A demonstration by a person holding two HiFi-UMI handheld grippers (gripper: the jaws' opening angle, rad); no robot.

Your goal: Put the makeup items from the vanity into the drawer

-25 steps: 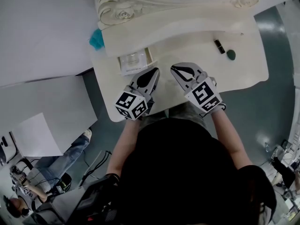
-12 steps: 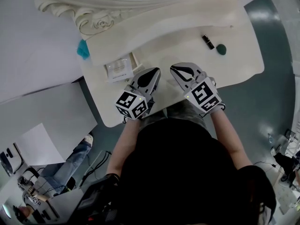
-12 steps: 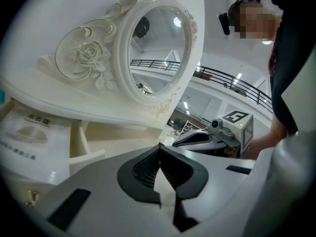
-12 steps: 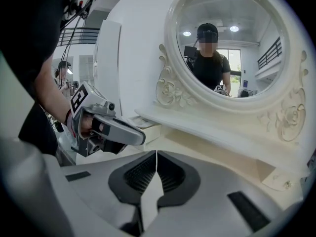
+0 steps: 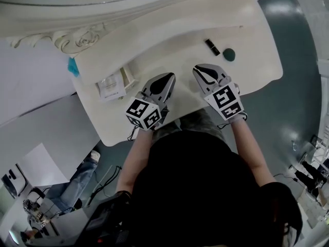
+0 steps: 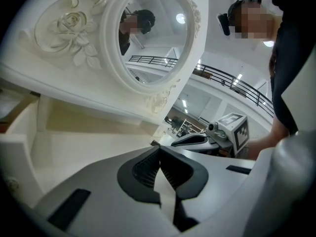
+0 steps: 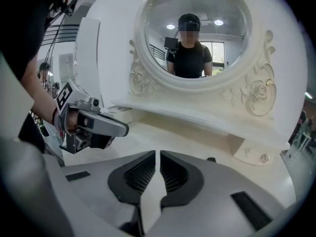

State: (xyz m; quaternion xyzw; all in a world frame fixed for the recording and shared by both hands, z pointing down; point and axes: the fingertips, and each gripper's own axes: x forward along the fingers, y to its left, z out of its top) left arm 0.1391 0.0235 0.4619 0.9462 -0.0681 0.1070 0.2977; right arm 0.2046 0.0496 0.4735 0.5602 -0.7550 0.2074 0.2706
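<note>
On the cream vanity top (image 5: pixel 169 45), a black tube (image 5: pixel 212 47) and a small round teal item (image 5: pixel 229 54) lie at the far right. A small drawer (image 5: pixel 127 76) stands open at the left with a white box (image 5: pixel 109 86) in it. My left gripper (image 5: pixel 167 77) (image 6: pixel 159 149) is over the middle of the top, shut and empty. My right gripper (image 5: pixel 202 68) (image 7: pixel 158 154) is beside it, also shut and empty, a short way in front of the black tube. Each gripper sees the other: the right gripper (image 6: pixel 207 138) and the left gripper (image 7: pixel 94 125).
The carved oval mirror (image 7: pixel 197 28) and its low shelf (image 7: pixel 173 112) rise behind the top. A teal object (image 5: pixel 73 67) pokes out beside the vanity's left end. The vanity's curved front edge (image 5: pixel 128 133) is just under my wrists.
Both grippers have slid rightward along the vanity top, away from the open drawer and nearer the black tube and teal item. Both stay shut and empty.
</note>
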